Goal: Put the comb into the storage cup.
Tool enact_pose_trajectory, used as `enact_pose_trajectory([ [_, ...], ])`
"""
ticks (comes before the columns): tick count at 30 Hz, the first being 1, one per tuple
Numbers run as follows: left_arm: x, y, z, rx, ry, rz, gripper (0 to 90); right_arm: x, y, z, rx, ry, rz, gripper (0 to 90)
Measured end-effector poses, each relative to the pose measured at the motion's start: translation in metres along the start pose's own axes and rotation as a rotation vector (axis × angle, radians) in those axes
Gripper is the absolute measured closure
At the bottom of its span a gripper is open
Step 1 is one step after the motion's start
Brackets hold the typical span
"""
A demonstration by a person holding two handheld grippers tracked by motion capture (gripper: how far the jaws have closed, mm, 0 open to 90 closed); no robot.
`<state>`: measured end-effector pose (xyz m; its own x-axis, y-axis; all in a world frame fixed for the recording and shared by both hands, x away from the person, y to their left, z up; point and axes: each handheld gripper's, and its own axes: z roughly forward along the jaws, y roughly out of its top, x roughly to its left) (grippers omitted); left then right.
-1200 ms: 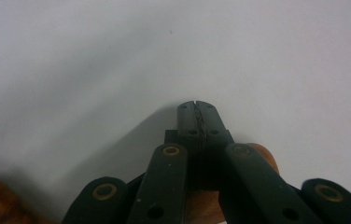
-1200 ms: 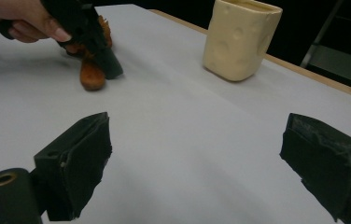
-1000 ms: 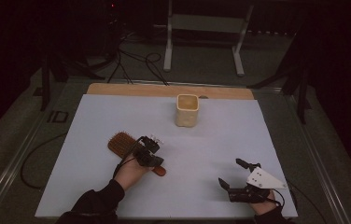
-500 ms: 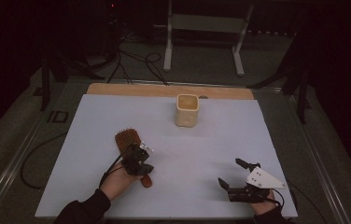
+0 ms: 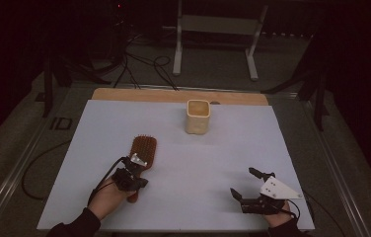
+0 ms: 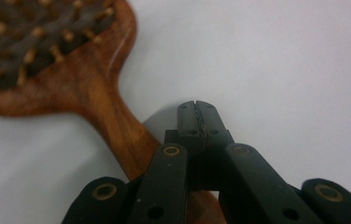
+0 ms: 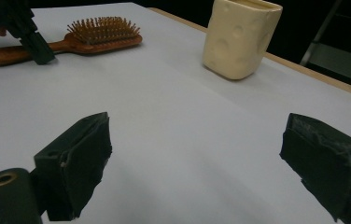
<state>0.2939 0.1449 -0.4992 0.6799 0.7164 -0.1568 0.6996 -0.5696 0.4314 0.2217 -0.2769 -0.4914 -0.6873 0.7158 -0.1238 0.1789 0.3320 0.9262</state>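
Bristles face up on the wooden hairbrush, which lies flat on the near left of the white table, handle toward the person. The left gripper, jaws pressed together on nothing, sits beside that handle, probably nudging the brush round. The right gripper rests near right, jaws wide apart, likely waiting. A cream cup stands far centre.
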Motion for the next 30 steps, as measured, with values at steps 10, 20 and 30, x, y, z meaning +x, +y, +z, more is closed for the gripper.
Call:
enact_pose_trajectory([
  [10,0.014,-0.017,-0.014,0.029,0.039,-0.007,90.0,0.001,0.000,0.001,0.001,0.002,0.001,8.3],
  [20,0.027,-0.025,-0.023,0.046,0.064,-0.028,90.0,0.001,0.000,0.001,0.003,0.003,-0.001,8.3],
  [30,0.035,-0.024,-0.029,0.058,0.094,-0.026,90.0,0.001,0.000,0.001,0.002,0.004,0.000,8.3],
])
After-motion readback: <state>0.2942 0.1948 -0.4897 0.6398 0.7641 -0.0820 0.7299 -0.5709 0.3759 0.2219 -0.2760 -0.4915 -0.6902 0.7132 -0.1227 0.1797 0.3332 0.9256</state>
